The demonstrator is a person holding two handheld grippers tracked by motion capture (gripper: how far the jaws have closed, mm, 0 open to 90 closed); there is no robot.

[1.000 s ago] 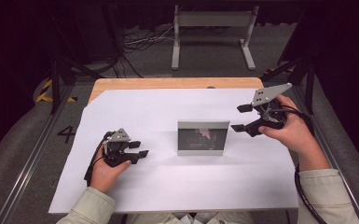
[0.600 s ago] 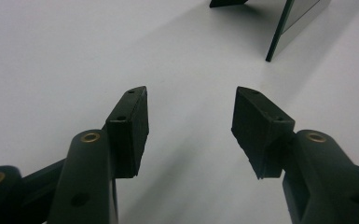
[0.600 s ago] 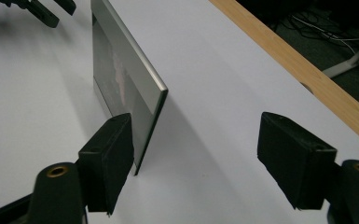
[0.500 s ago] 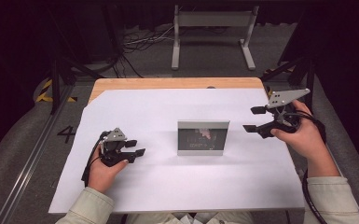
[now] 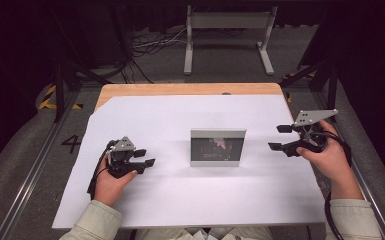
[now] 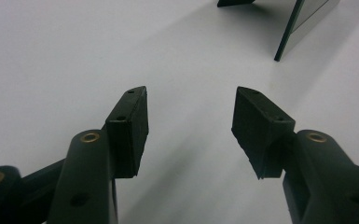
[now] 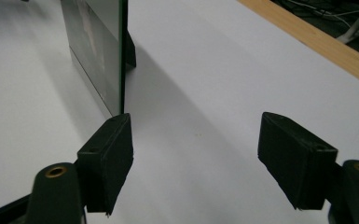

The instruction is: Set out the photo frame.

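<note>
Nearest the camera, two sleeved forearms come in over the white sheet [image 5: 190, 200] that covers the table, one gripper in each hand. At the left, the left gripper [image 5: 141, 159] rests low over the sheet, its jaws spread with only bare paper between them. At the right edge, the right gripper [image 5: 281, 138] is held above the sheet, its jaws likewise spread wide and pinching nothing.

Between the two, at the middle of the sheet, stands one framed picture [image 5: 217, 147], upright, its dark glass facing the person; the print inside is too dim to read. It is well apart from the left gripper and nearer the right one, touched by neither. Seen from the right gripper view, the frame's edge [image 7: 121, 56] rises just beyond one jaw.

Beyond the sheet a strip of bare wooden tabletop [image 5: 190, 89] shows. On the floor to the left a painted numeral 4 [image 5: 71, 143] can be read. Farther back lie loose cables [image 5: 152, 47] and one grey metal stand [image 5: 228, 35].
</note>
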